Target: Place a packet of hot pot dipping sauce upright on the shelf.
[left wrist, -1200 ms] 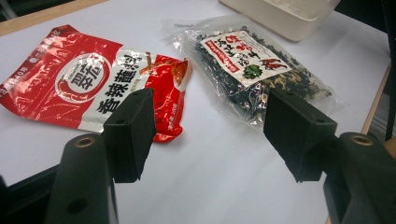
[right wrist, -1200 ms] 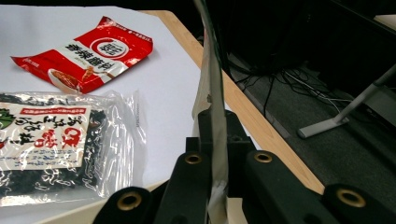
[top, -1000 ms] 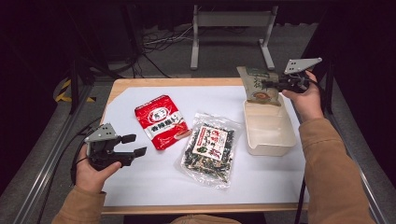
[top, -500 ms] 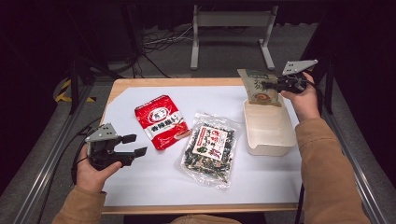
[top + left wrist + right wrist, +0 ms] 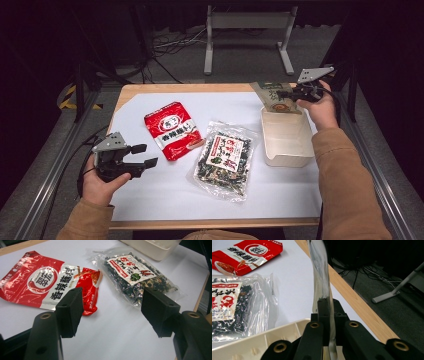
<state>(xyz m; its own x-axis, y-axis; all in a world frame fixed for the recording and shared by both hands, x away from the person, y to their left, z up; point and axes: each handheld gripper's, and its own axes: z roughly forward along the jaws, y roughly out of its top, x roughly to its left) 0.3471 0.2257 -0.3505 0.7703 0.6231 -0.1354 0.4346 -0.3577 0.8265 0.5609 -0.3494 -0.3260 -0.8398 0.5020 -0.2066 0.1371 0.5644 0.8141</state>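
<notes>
My right gripper [image 5: 284,93] is shut on the edge of a green-and-tan snack packet [image 5: 274,96], holding it upright over the far end of the cream tray [image 5: 287,142]. From the right gripper view the packet [image 5: 320,272] shows edge-on, rising from between the pinched jaws of that gripper [image 5: 328,305], with the tray's rim [image 5: 262,338] just below. My left gripper [image 5: 144,156] rests open at the table's near left, nothing between its jaws. Ahead of it [image 5: 112,312] lie a red packet [image 5: 47,282] and a clear bag of dark seaweed mix [image 5: 136,277].
A white sheet [image 5: 165,190] covers the wooden table [image 5: 185,88]. The red packet [image 5: 172,130] and seaweed bag [image 5: 225,157] lie mid-table, left of the tray. Beyond the far edge stand a metal frame's legs [image 5: 247,30] and floor cables.
My right gripper has carried the packet down and a little toward the tray's far end. The left gripper has stayed where it was.
</notes>
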